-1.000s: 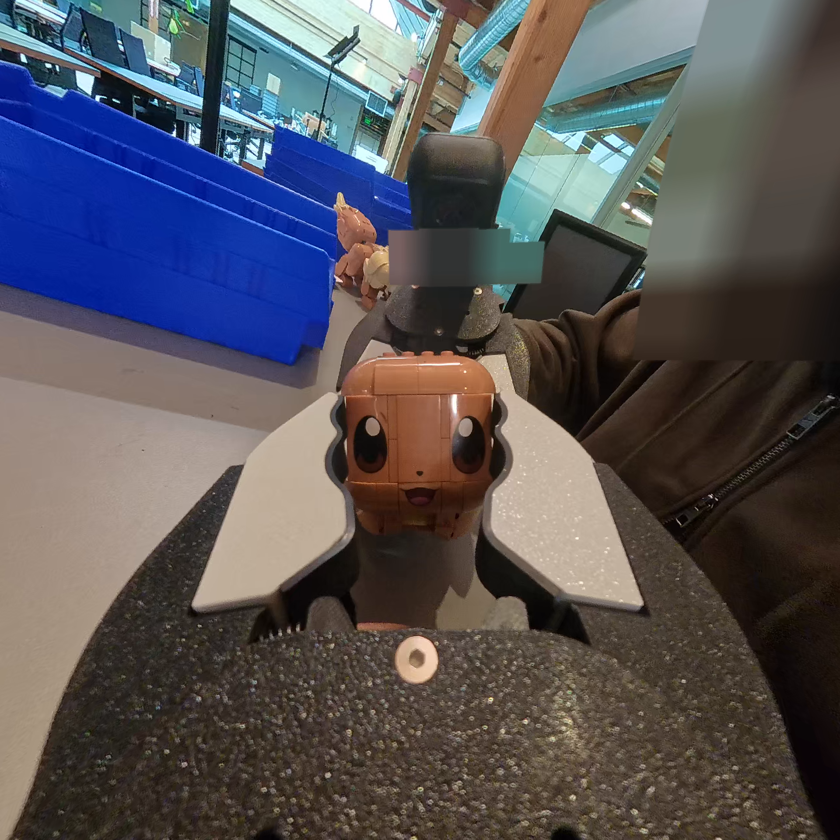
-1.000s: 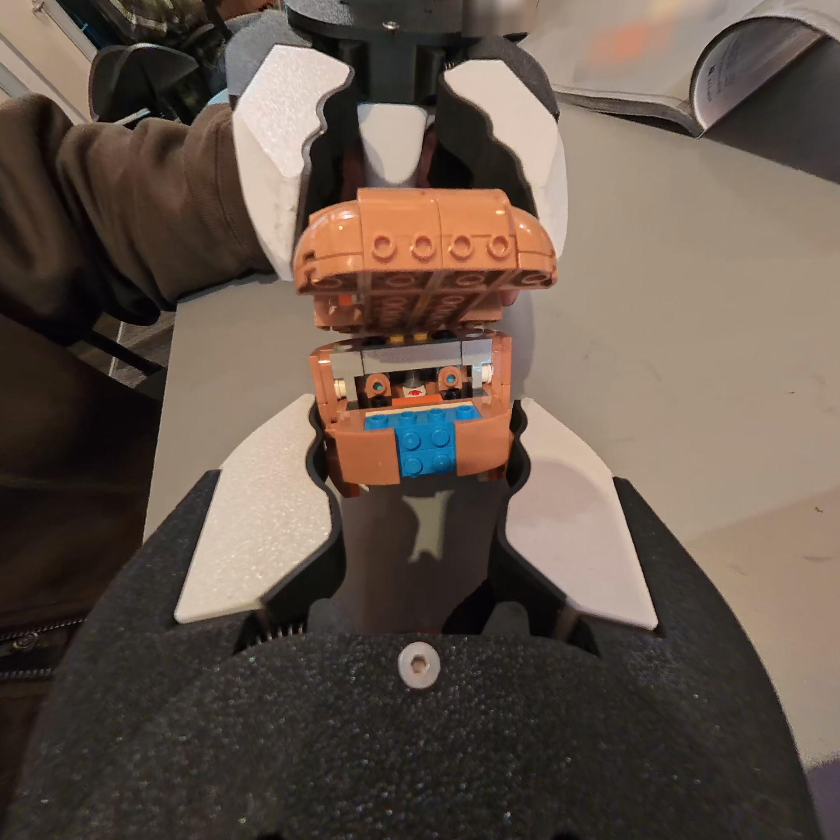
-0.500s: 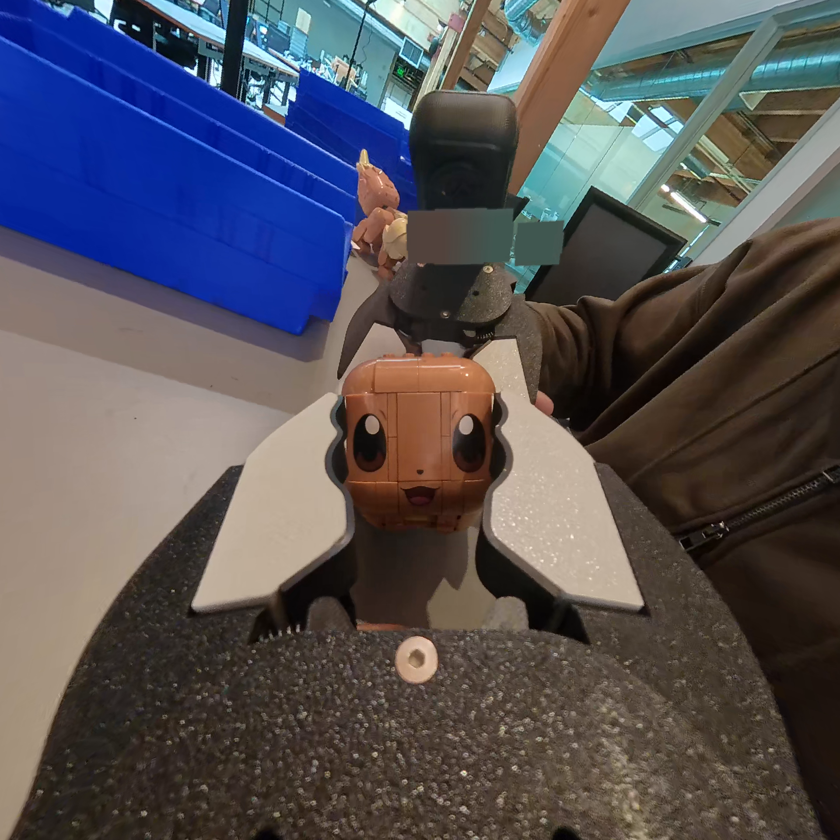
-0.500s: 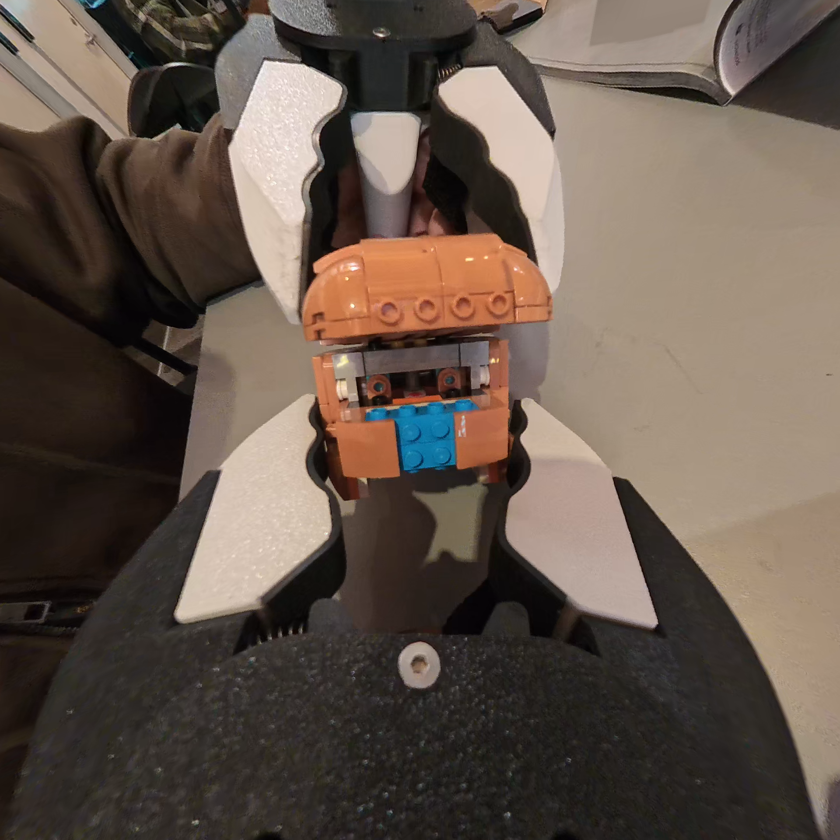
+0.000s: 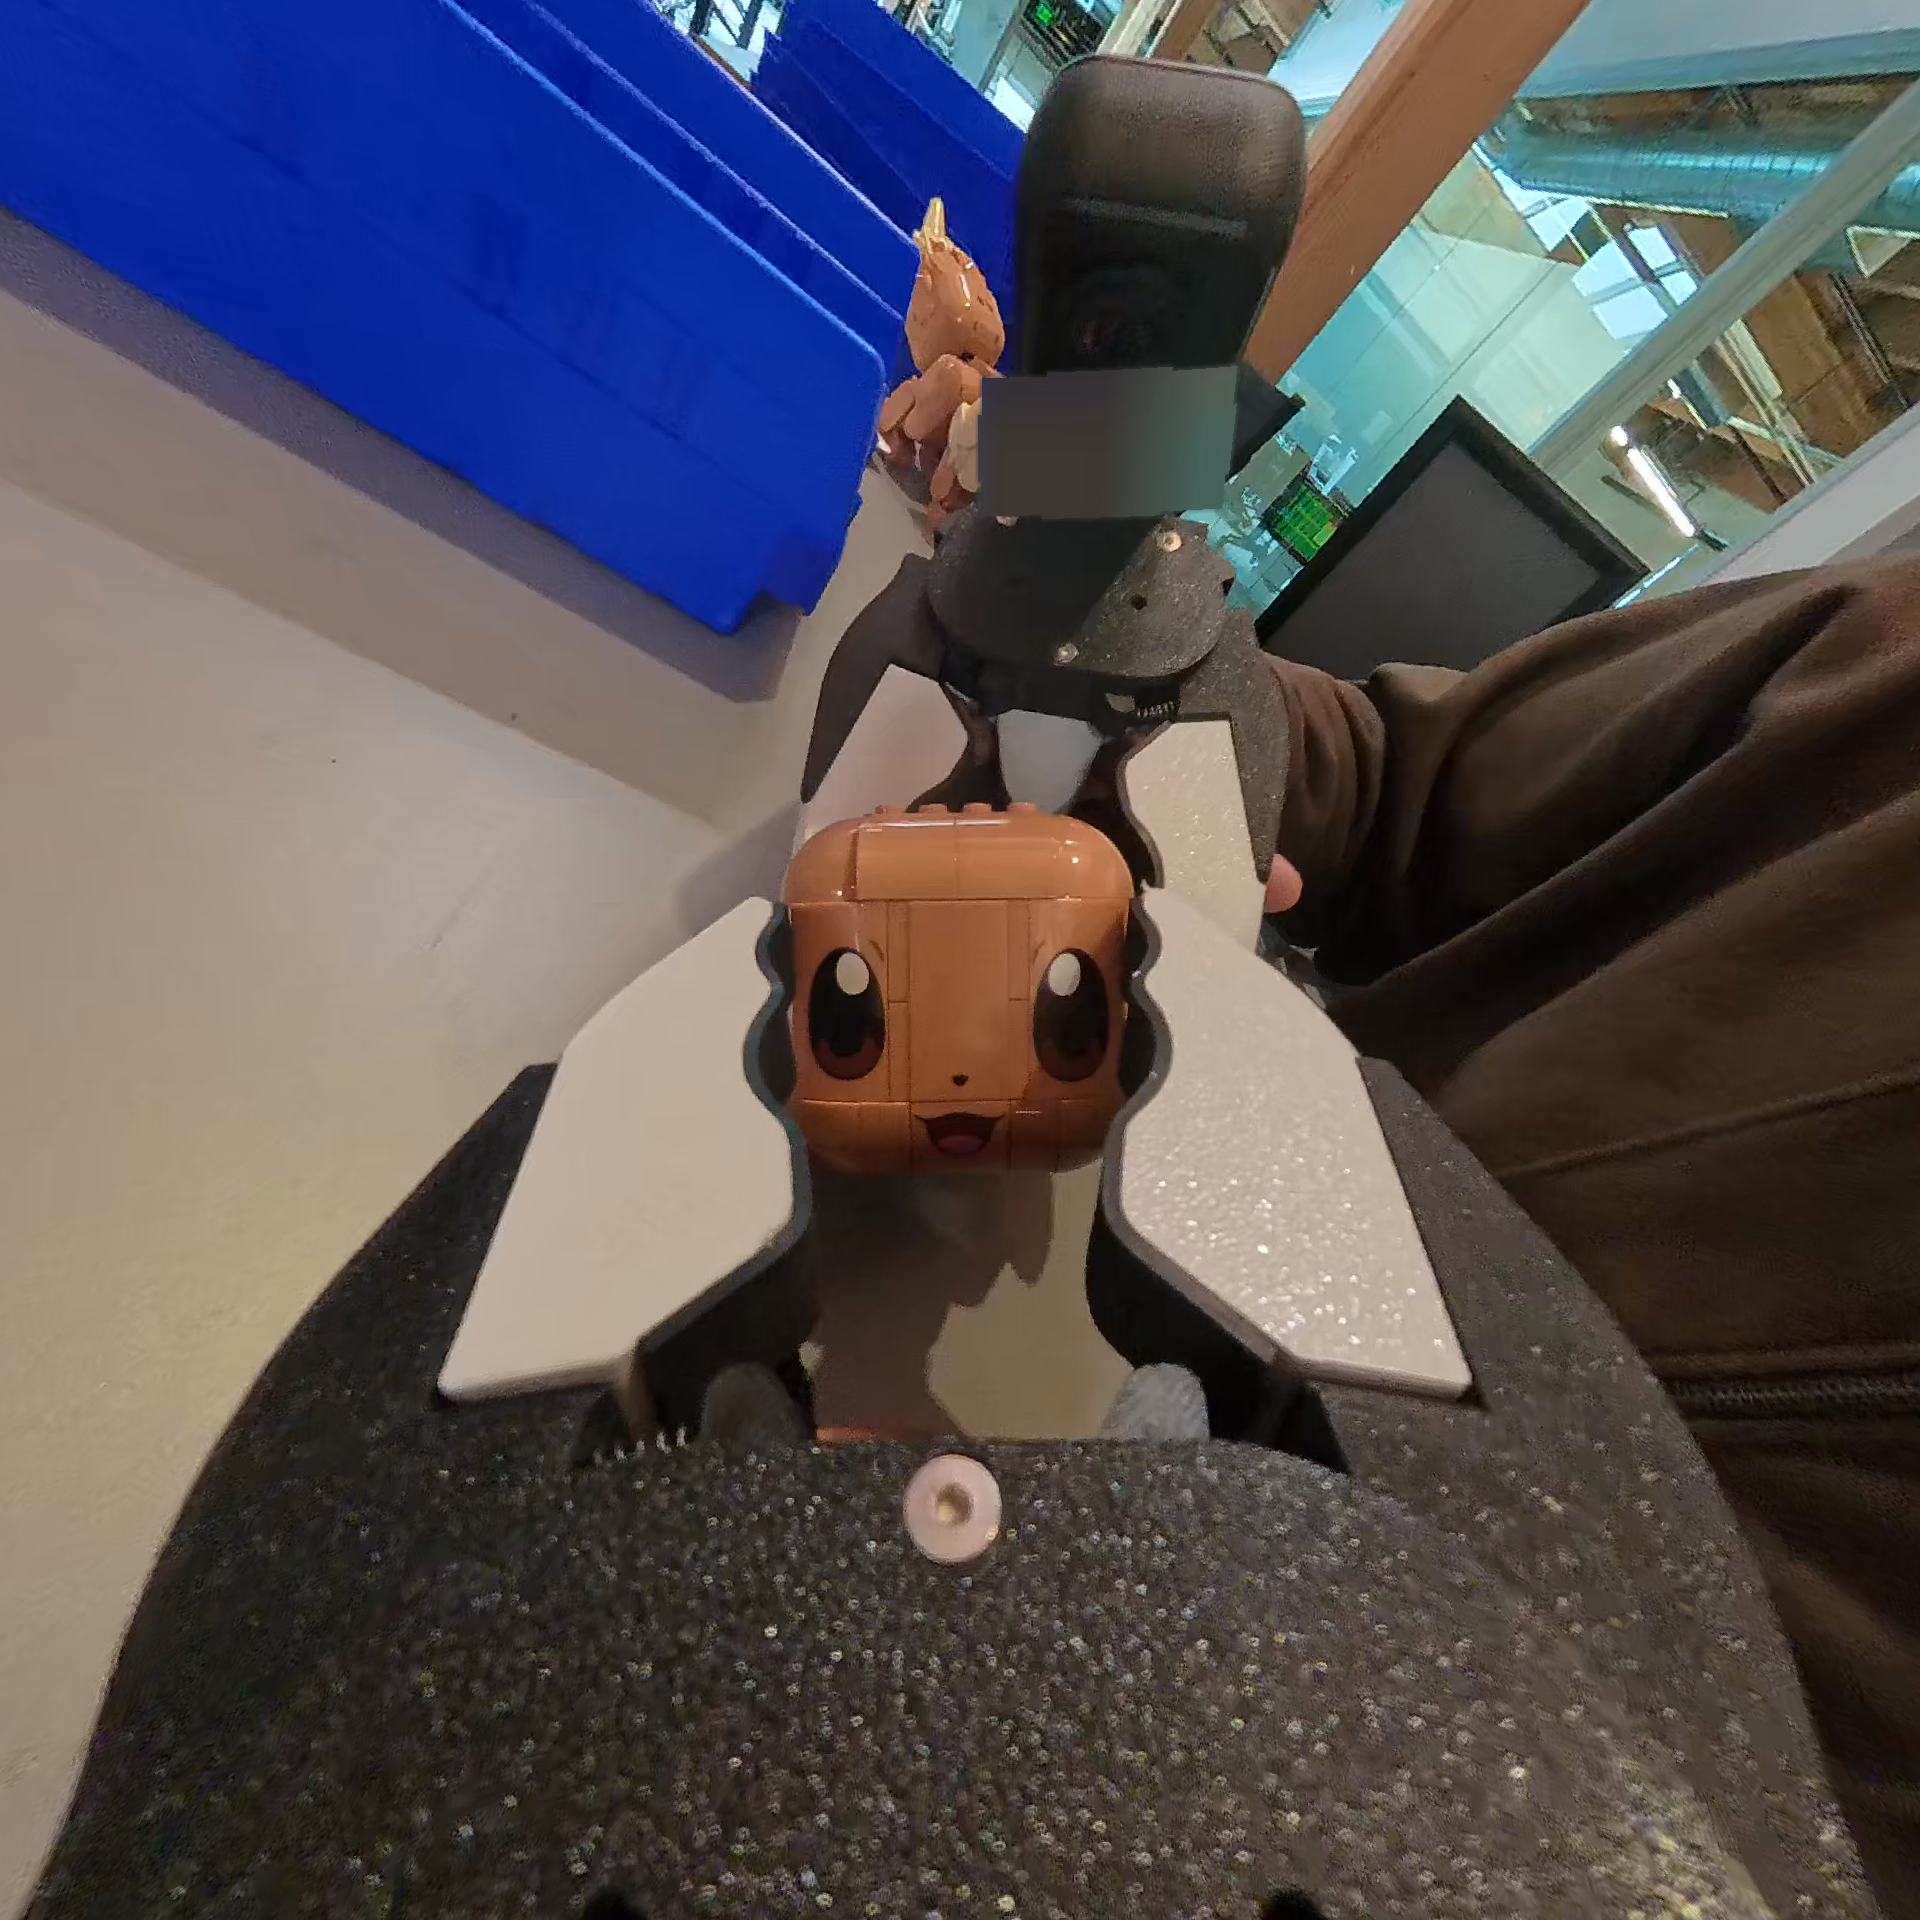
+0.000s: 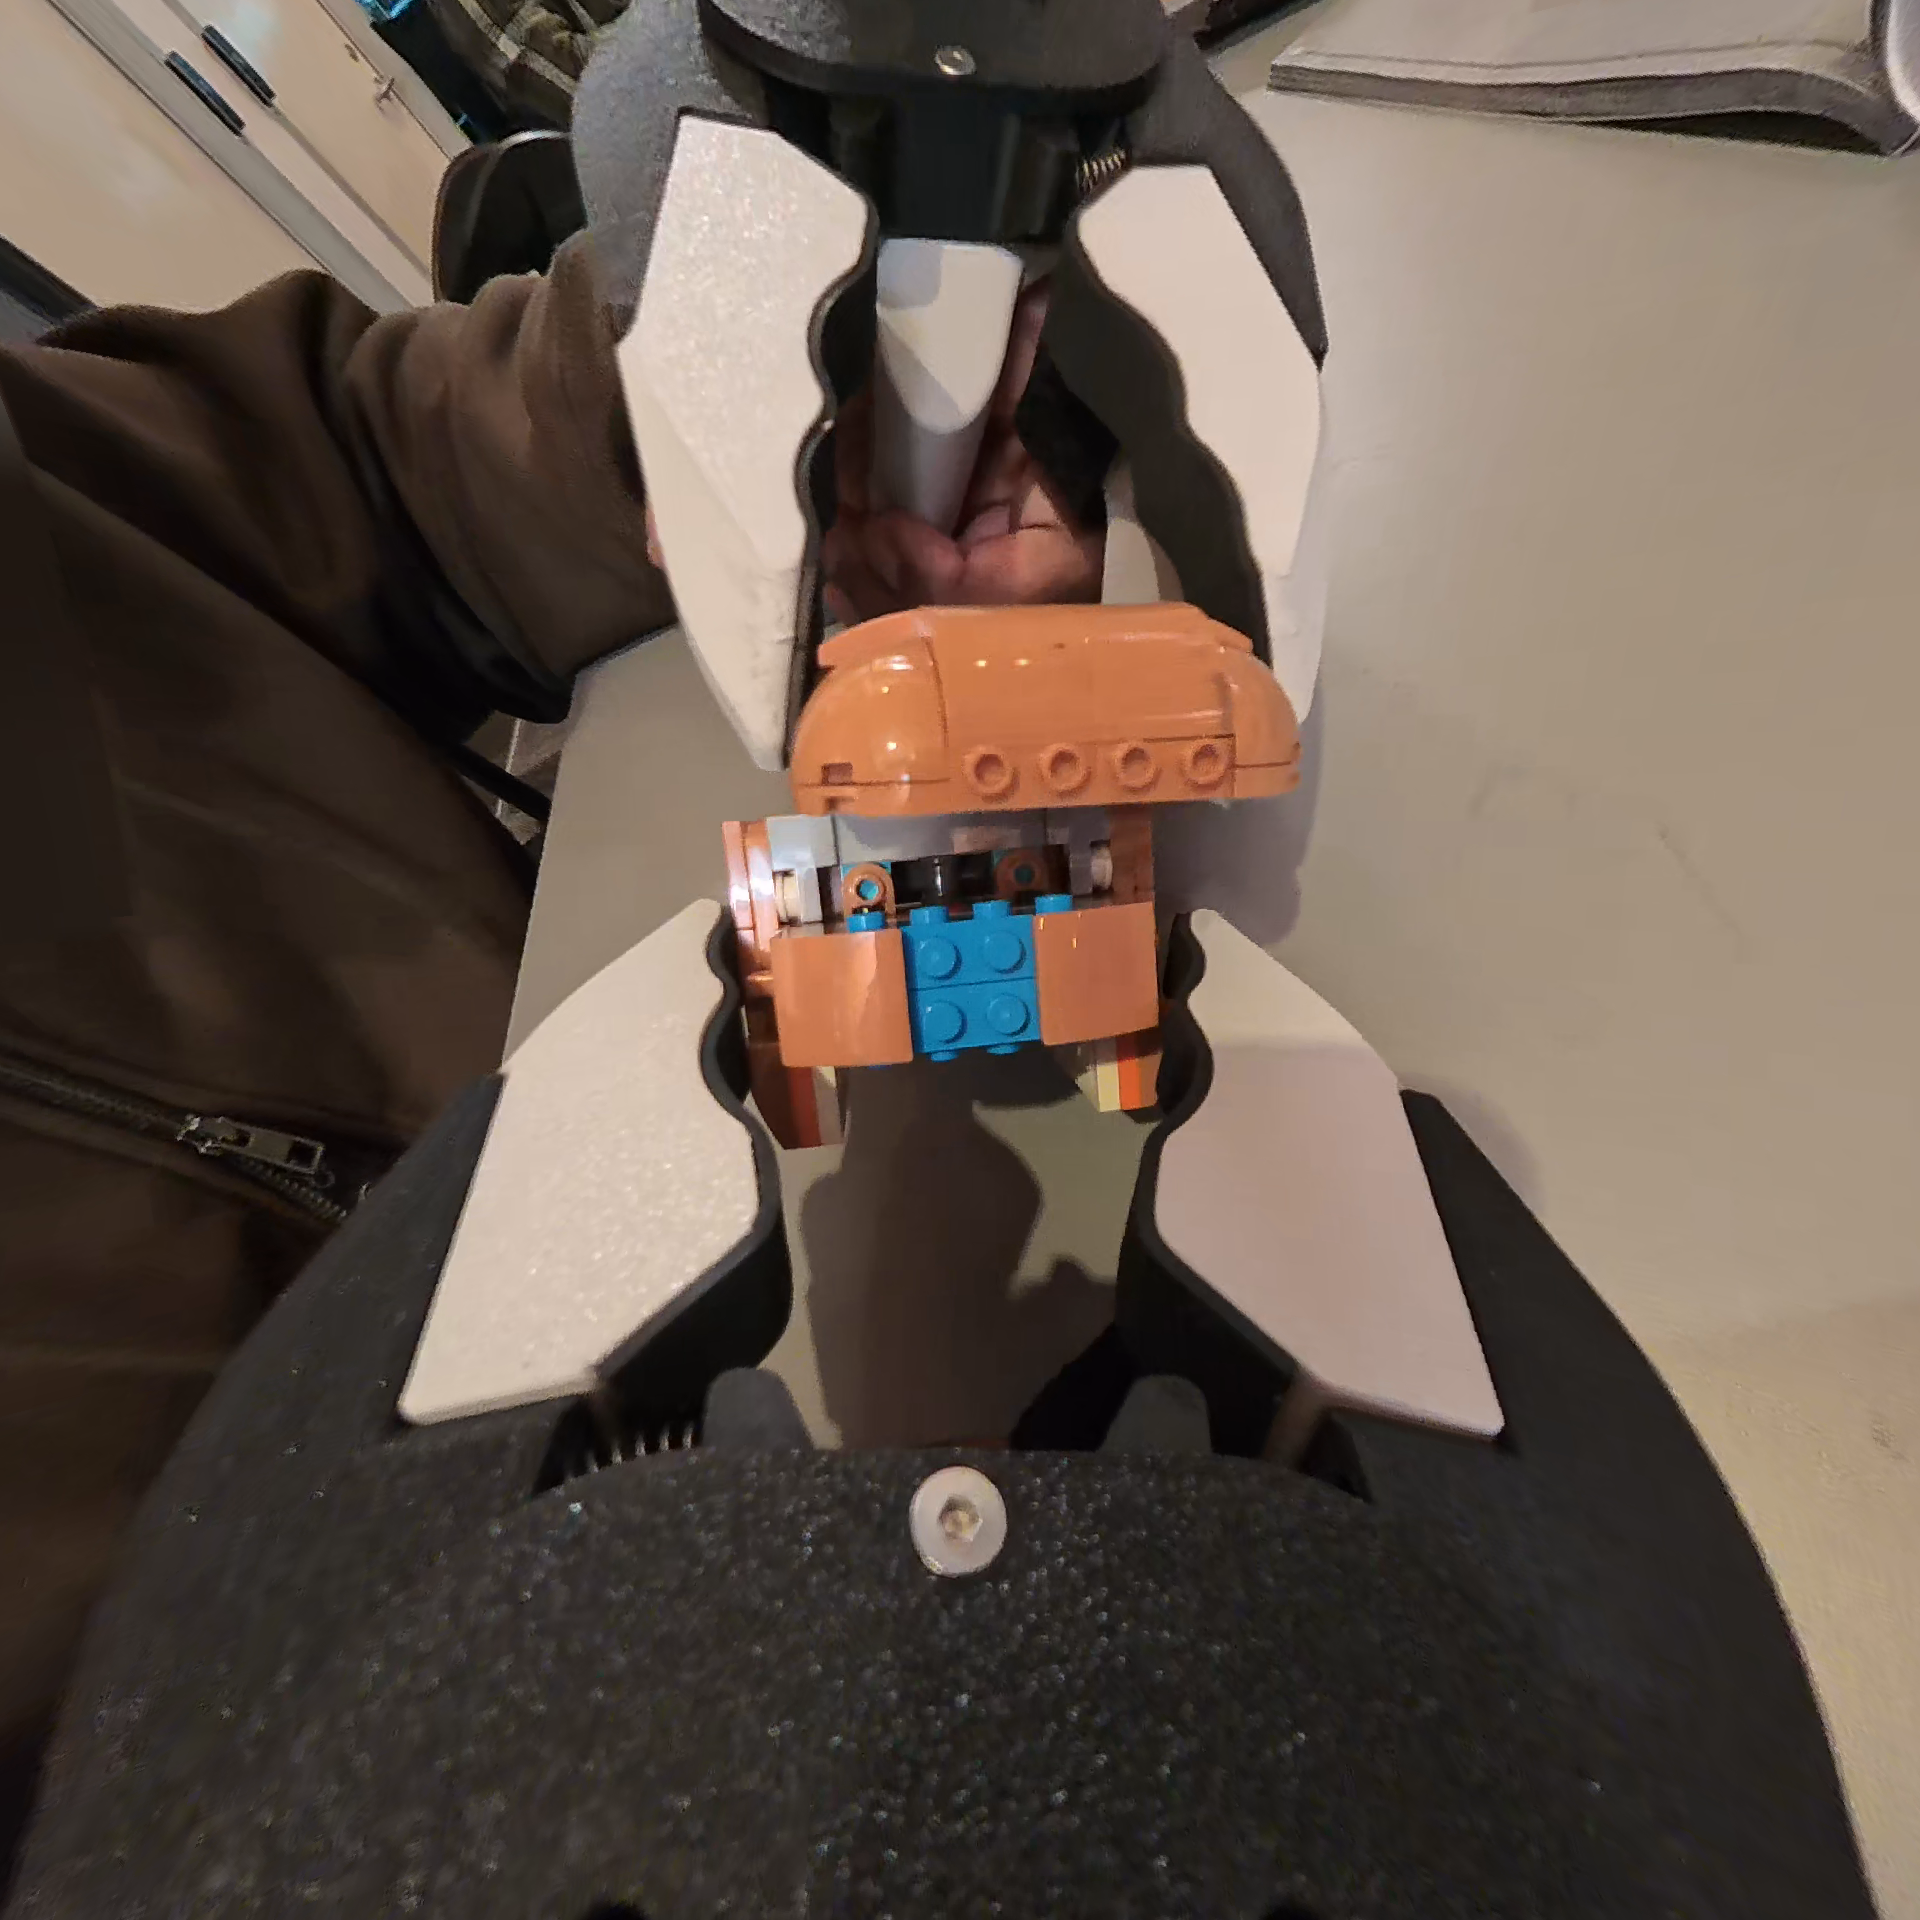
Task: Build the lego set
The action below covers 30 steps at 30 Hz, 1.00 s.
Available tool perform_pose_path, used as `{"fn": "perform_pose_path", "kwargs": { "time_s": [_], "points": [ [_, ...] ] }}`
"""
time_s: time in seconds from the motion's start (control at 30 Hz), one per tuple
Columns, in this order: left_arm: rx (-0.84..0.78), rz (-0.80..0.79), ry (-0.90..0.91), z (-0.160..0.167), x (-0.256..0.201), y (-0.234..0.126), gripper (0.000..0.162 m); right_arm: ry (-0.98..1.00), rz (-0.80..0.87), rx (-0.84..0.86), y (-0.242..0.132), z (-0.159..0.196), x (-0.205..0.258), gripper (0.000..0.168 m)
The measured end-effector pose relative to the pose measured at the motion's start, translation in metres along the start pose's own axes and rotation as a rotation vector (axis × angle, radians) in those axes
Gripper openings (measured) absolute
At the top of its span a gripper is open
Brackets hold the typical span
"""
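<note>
Left wrist view: left gripper [image 5: 958, 1023] jaws clamped on one brown brick-built head [image 5: 956, 1003] — face toward the camera, two eyes, open mouth, held above the desk [image 5: 260, 935]. Right gripper [image 5: 1049, 790] sits directly behind the head, pointing back at the camera, tips hidden by the head; its grip state can't be read from here. One brown sleeve [image 5: 1610, 831] comes in from the right. Far side of the desk: stacked blue bins [image 5: 436, 312] in two groups, one more brown brick figure [image 5: 940, 364] standing beside them, one dark monitor [image 5: 1455, 551].

Right wrist view: right gripper [image 6: 956, 997] jaws clenched on one brick body [image 6: 961, 966] — brown side panels, blue studded bricks in the middle, grey and dark pieces showing in its open top. This body is not visible in the left view. The head [image 6: 1039, 717] shows its rounded back here, one row of four studs along the lower edge, sitting right on the top of the body, tilted a little; whether it is seated I can't tell. Left gripper [image 6: 1039, 582] comes in from the top, fingers either side of the head, a hand partly visible between them. One open booklet [image 6: 1610, 73] lies top right on the desk [image 6: 1558, 727] — absent from the left view.
</note>
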<state>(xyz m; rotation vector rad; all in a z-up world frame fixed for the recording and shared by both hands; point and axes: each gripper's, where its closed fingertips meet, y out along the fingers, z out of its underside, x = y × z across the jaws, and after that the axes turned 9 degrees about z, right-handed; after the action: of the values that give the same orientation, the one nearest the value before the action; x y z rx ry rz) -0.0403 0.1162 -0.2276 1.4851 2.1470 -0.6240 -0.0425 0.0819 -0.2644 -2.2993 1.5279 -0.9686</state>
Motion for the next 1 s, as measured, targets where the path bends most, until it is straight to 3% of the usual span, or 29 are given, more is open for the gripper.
{"fn": "perform_pose_path", "kwargs": {
  "time_s": [0.63, 1.0],
  "points": [
    [0.02, -0.043, -0.015, 0.0015, 0.0011, -0.0036, 0.061, 0.004, -0.016, -0.002, 0.0029, -0.0025, 0.001, 0.078],
    [-0.012, -0.026, 0.068, 0.0017, -0.0002, -0.0063, 0.061, -0.049, 0.073, -0.016, 0.0043, -0.0048, -0.0067, 0.078]
  ]
}}
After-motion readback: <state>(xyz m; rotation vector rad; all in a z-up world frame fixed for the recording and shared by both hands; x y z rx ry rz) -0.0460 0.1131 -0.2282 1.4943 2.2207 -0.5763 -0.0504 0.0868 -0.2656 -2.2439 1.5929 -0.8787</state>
